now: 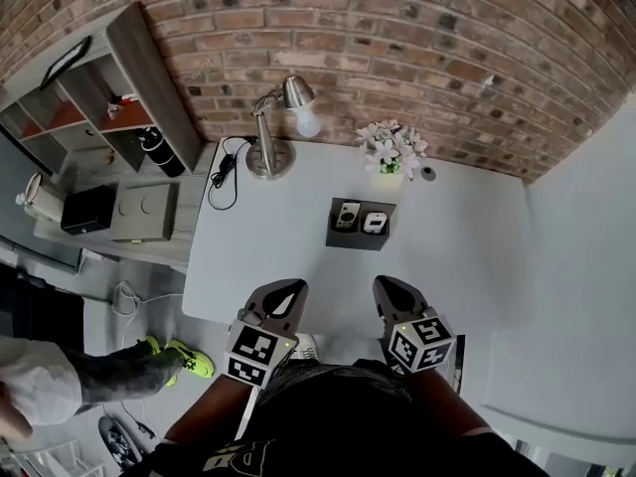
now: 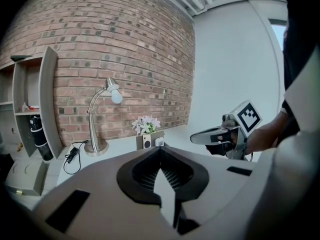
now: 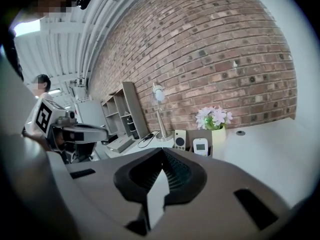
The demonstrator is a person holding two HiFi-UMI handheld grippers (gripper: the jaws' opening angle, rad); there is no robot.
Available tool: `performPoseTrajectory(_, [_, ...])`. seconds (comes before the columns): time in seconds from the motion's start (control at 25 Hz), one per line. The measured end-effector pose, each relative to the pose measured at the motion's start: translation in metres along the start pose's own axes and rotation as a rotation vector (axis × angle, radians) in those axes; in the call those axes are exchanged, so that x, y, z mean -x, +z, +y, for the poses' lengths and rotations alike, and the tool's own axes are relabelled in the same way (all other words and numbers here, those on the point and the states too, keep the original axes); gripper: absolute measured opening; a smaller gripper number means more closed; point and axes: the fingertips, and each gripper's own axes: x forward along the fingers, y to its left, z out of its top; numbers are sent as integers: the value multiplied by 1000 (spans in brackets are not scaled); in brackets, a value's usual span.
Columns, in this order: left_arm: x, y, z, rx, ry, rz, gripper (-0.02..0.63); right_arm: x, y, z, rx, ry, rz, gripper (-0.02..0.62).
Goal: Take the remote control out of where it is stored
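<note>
remote control [image 1: 347, 216] stands upright in the left slot of a dark holder [image 1: 358, 240] mid white table [image 1: 258, 256], white device [image 1: 374, 223] in the slot beside it. left gripper [image 1: 283, 291] and right gripper [image 1: 396, 288] hover at the near edge, well apart from it, both clenched on nothing. holder lies ahead between them, nearer the right. long axis vertical, so likely an upward pull.

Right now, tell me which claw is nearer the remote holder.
Right. The right claw is short of the holder, almost in line; the left claw sits farther left.
</note>
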Motion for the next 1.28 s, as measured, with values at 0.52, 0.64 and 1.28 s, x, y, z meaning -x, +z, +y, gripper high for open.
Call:
performPoseTrajectory(0.52, [-24,-11,16,-38,-109,60,6,-73,5,-69,34,-252,54,8])
performPoseTrajectory(0.64, [-27,-12,23,-39,-98,73,6,-92,-1,-88,25,-289,86,52])
performPoseTrajectory(1.28, [-47,-16,29,7,-78,107,6,-156,-17,-137,21,-413,204,245])
